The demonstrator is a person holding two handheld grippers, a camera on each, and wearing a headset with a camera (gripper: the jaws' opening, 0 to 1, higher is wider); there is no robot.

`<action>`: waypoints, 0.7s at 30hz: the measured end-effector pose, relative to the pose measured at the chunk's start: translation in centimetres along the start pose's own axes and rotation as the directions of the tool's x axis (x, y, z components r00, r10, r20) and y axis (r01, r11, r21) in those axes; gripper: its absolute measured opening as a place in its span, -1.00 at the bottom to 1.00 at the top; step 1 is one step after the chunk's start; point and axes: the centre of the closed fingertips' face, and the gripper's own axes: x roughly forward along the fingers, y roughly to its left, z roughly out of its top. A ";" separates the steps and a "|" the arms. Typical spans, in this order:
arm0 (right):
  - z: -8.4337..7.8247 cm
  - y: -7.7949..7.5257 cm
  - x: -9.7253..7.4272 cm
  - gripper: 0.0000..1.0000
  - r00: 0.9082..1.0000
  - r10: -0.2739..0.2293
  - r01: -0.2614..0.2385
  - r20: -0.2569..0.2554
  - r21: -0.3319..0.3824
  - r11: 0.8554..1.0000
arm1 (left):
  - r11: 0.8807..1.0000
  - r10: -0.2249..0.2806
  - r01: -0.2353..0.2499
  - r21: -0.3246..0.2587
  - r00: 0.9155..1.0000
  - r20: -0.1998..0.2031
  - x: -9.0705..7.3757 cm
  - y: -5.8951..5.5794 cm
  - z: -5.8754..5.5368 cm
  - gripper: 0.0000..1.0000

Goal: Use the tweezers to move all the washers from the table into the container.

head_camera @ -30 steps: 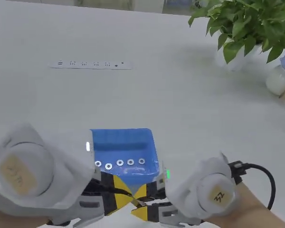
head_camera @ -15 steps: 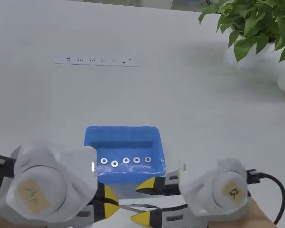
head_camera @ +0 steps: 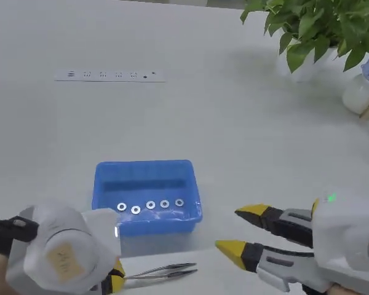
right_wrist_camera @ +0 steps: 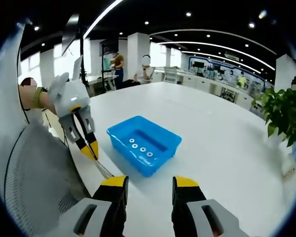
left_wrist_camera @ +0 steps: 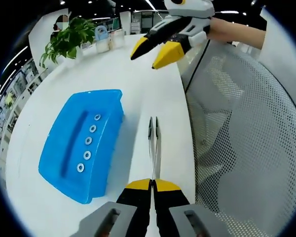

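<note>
Left gripper view gives me the clearest read. The left gripper (left_wrist_camera: 153, 184) has its yellow-tipped jaws pressed together on the back end of the tweezers (left_wrist_camera: 153, 140). The tweezers stick straight out ahead, their two arms nearly meeting at the tip. They run along the near side of the blue container (left_wrist_camera: 114, 131), beside it and not over it. I cannot tell whether the tips touch the table (left_wrist_camera: 138, 79). Five washers (left_wrist_camera: 89, 141) lie in a row on the container's floor.

In the head view the right gripper (head_camera: 234, 229) hangs to the right of the container and clear of it. Its jaws are spread apart with nothing between them. The right gripper view shows the same wide gap, with the container ahead.

Far across the table I see a power strip (head_camera: 109, 75). A potted plant (head_camera: 307, 31) stands at the far right, with what looks like a bottle (head_camera: 360, 98) beside it.
</note>
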 end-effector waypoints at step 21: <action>2.5 -1.2 -2.4 -0.29 0.984 -0.050 0.034 0.169 0.097 0.995 | 0.957 0.215 -0.182 -0.226 0.967 0.135 -3.1 1.1 1.8 -0.60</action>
